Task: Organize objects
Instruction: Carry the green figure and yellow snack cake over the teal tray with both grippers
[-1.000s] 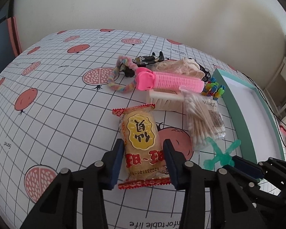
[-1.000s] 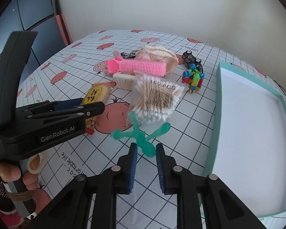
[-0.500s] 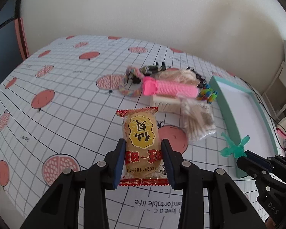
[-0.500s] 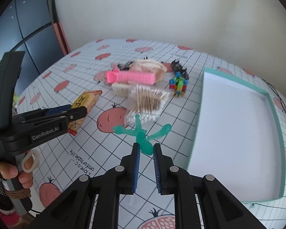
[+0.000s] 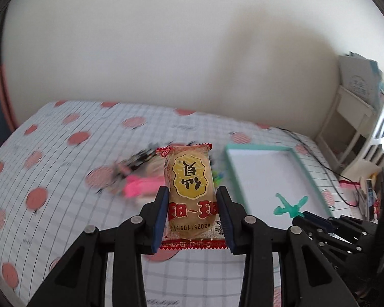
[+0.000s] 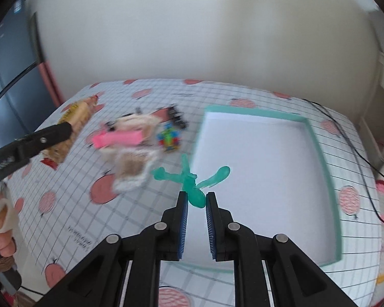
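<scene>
My left gripper is shut on a yellow and red snack packet and holds it well above the table; it also shows in the right wrist view. My right gripper is shut on a green plastic toy with spread limbs, held in the air over the near left edge of the teal tray. The toy also shows in the left wrist view. The tray has a white empty floor.
A blurred pile stays on the pomegranate-print tablecloth: a pink hair roller, a bag of cotton swabs, a colourful bead toy and a black item. A white shelf and cables lie to the right.
Both grippers have risen high off the table with their objects. The right gripper carried the green toy rightward over the tray's edge. The left lifted the snack packet clear of the cloth.
</scene>
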Demonstrator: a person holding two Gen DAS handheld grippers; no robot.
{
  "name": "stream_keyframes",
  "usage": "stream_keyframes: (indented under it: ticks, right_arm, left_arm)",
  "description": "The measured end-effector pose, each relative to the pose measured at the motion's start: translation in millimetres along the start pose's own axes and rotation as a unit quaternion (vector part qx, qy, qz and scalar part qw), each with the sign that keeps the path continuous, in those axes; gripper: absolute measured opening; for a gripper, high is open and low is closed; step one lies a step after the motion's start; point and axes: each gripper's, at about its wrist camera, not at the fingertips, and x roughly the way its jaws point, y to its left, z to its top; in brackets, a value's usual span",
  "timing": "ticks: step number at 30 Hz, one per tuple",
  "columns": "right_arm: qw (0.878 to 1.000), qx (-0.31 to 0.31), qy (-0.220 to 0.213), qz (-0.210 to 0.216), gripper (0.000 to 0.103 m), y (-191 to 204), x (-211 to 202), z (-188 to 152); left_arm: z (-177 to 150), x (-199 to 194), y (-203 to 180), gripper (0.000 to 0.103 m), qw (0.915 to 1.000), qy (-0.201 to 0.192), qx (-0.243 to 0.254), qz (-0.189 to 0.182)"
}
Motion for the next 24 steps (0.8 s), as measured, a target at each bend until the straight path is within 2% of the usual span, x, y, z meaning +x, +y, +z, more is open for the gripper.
stream_keyframes:
  ticks: [7, 17, 20, 22, 24]
  right_arm:
    - [0.998, 0.040, 0.011, -0.052, 0.015, -50.7, 5.4, 19.2]
    - [0.993, 0.068, 0.038, -0.085, 0.015, -88.8, 24.3, 57.6]
    - [0.991, 0.106, 0.037, -0.079, 0.015, -99.9, 34.3, 65.3]
    - [0.988, 0.130, 0.040, -0.076, 0.015, -105.4, 44.7, 65.7]
    - [0.985, 0.151, 0.039, -0.070, 0.015, -109.0, 53.3, 65.4]
  left_arm:
    - [34.6, 34.1, -41.0, 0.039, 0.9988, 0.030, 0.011, -0.036]
    - [72.3, 75.2, -84.9, 0.040, 0.9966, 0.065, 0.040, -0.030]
    - [73.8, 85.7, -87.4, 0.040, 0.9963, 0.070, 0.011, -0.048]
    - [69.6, 97.1, -87.3, 0.040, 0.9936, 0.090, -0.017, -0.066]
    - [65.1, 110.2, -89.6, 0.040, 0.9919, 0.101, -0.033, -0.069]
